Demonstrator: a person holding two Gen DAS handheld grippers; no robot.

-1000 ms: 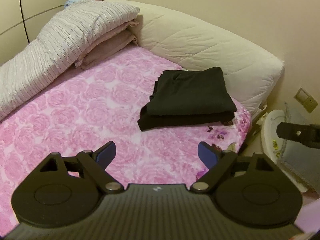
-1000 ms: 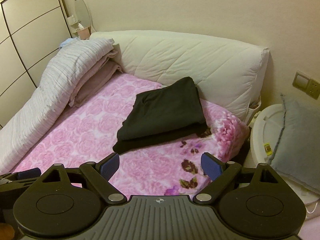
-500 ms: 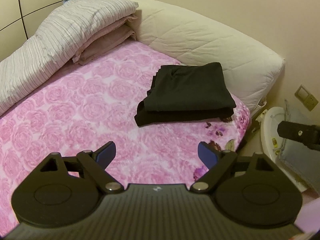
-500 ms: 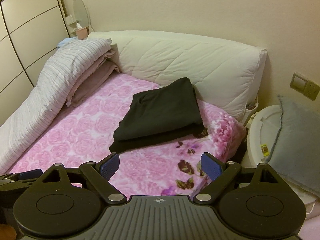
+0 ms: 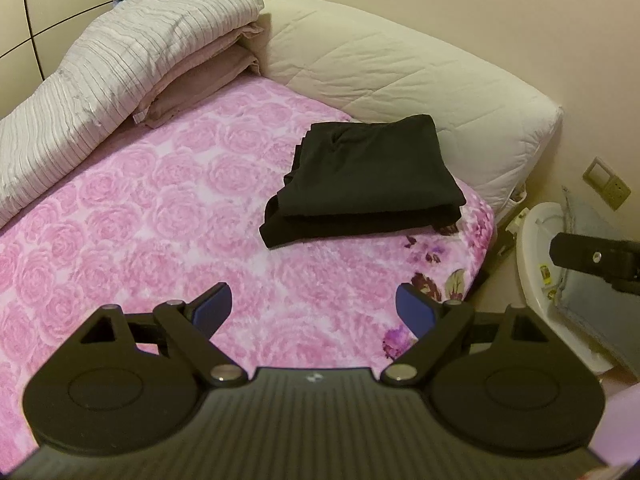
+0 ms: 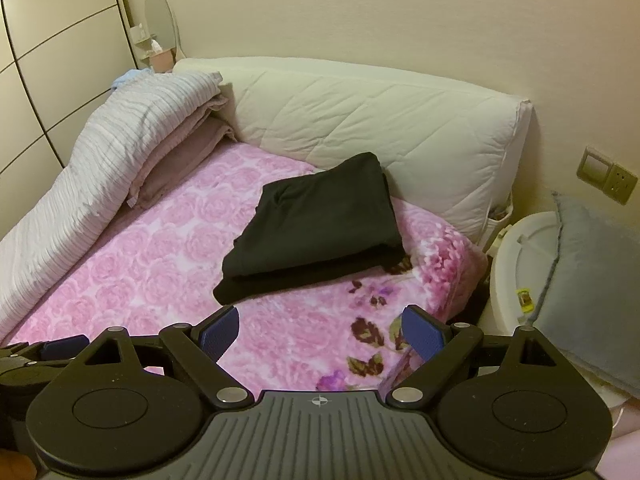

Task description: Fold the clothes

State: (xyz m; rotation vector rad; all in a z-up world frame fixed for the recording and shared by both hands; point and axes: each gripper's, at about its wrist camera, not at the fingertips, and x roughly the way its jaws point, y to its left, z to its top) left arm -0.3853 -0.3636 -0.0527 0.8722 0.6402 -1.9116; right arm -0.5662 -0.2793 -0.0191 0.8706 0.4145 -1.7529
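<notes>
Right wrist alone shows oval mirror (image 6: pixel 160 20).

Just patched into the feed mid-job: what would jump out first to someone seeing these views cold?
The folded black garment stands out, lying on the pink rose-patterned blanket near the quilted white cushion. A striped grey duvet is heaped along the blanket's far left edge. In the foreground, the left gripper and right gripper are open and empty.

We see the folded black garment (image 5: pixel 368 176) as matt, smooth cloth on a plush pink rose-print blanket (image 5: pixel 152 216). The cream bolster (image 6: pixel 380 120) looks like quilted fabric, the striped duvet (image 5: pixel 120 64) crinkled. Our grippers' blue pads (image 6: pixel 218 330) look finely textured.
</notes>
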